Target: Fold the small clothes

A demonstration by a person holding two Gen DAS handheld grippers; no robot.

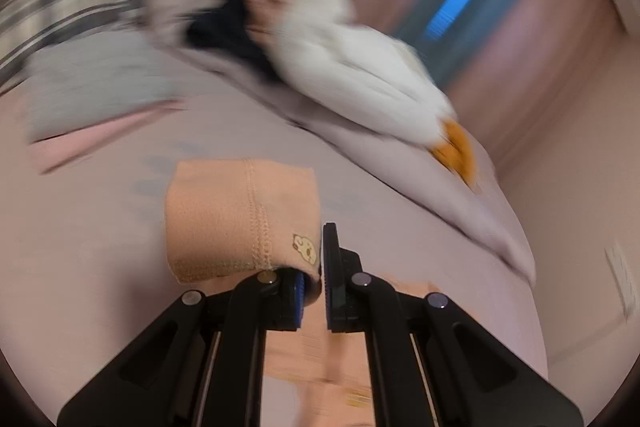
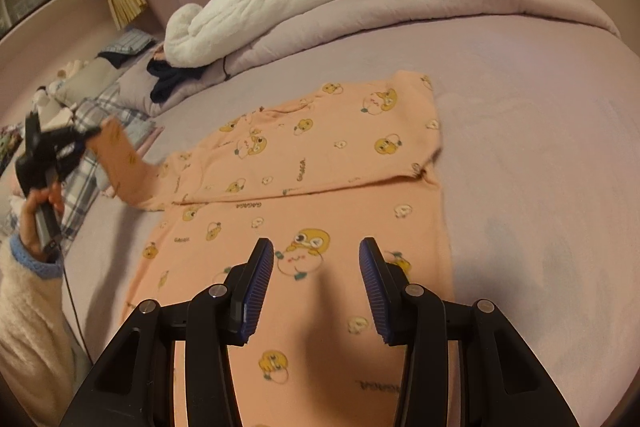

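Observation:
A small peach shirt [image 2: 320,163] printed with yellow cartoon faces lies flat on the lilac bedspread [image 2: 520,131]. Its far side is folded over along a crease across the middle. My left gripper [image 1: 316,279] is shut on the cuff of the peach sleeve [image 1: 240,219], which stands up to the left of its fingers. The right wrist view shows that left gripper [image 2: 94,133] at the far left, lifting the sleeve [image 2: 120,167] off the bed. My right gripper [image 2: 316,263] hovers open above the shirt's near part, with nothing between its pads.
A white and orange plush toy [image 2: 280,3] lies on the bunched duvet [image 2: 440,3] at the back, with dark clothing [image 2: 172,79] beside it. Plaid fabric [image 2: 88,163] and pillows lie at the left. A person's hand and fuzzy cream sleeve [image 2: 28,307] hold the left gripper.

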